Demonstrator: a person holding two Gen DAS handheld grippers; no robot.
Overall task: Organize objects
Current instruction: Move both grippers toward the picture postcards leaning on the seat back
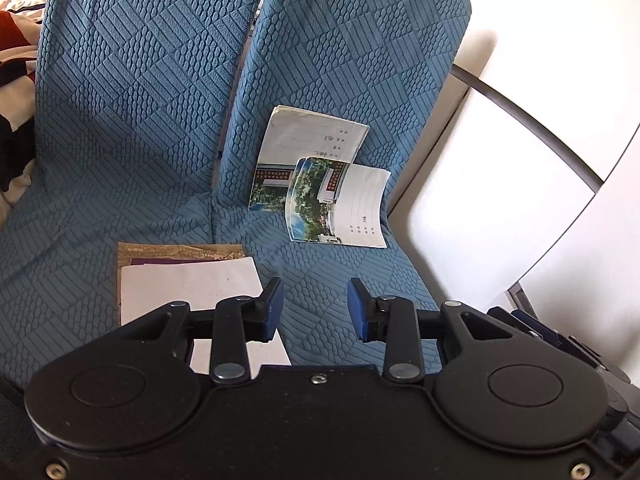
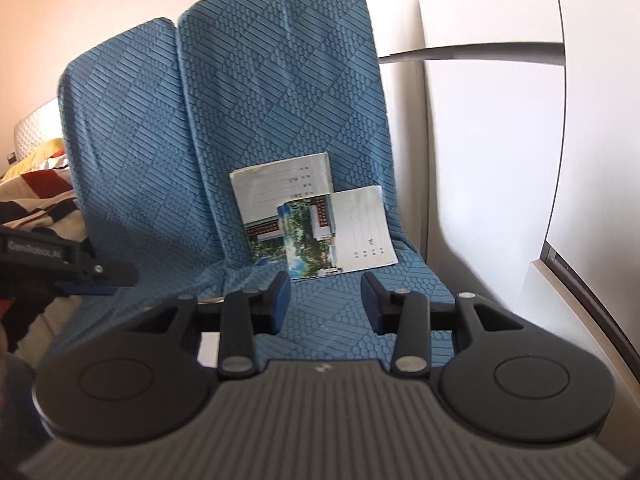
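Two thin booklets lie on the right blue seat. The back booklet [image 1: 316,148] [image 2: 280,196] leans on the backrest. The front booklet [image 1: 340,204] [image 2: 340,232] overlaps it and lies on the seat cushion. A brown booklet [image 1: 180,252] under a white sheet [image 1: 192,284] lies flat on the left part of the seat. My left gripper [image 1: 316,310] is open and empty above the seat, beside the white sheet. My right gripper [image 2: 326,300] is open and empty, just in front of the front booklet.
The blue textured seat cover [image 1: 132,120] [image 2: 280,80] spans two seats. A white wall panel [image 1: 500,184] [image 2: 492,160] with a dark rail stands on the right. Striped bedding [image 1: 16,80] [image 2: 40,196] lies on the left. The left gripper's body [image 2: 60,260] shows at left.
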